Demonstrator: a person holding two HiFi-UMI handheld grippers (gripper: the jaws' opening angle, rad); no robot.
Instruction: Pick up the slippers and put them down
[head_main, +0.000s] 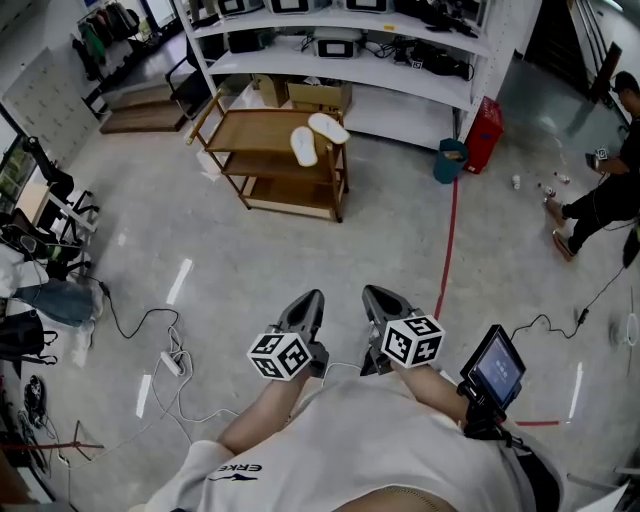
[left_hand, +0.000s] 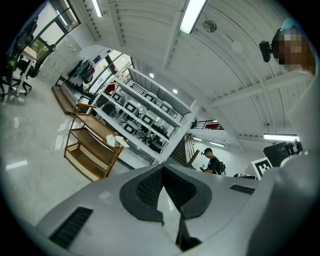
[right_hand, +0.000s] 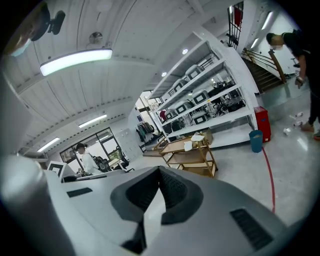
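Note:
Two white slippers (head_main: 316, 137) lie side by side on the top shelf of a wooden cart (head_main: 262, 132), far ahead of me across the floor. My left gripper (head_main: 309, 300) and right gripper (head_main: 376, 296) are held close to my body, side by side, both pointing toward the cart. Both are shut with nothing between the jaws. From the left gripper view, the left gripper (left_hand: 162, 168) has the cart (left_hand: 89, 144) and slippers (left_hand: 117, 140) small at the left. Seen from the right gripper view, the right gripper (right_hand: 160, 169) faces the cart (right_hand: 189, 154) with the slippers (right_hand: 193, 141) on top.
White shelving (head_main: 350, 60) with equipment stands behind the cart. A teal bin (head_main: 450, 160) and a red box (head_main: 482, 134) sit to its right. A red tape line (head_main: 447, 235) runs along the floor. Cables and a power strip (head_main: 172, 362) lie at left. A person (head_main: 608, 195) crouches at far right.

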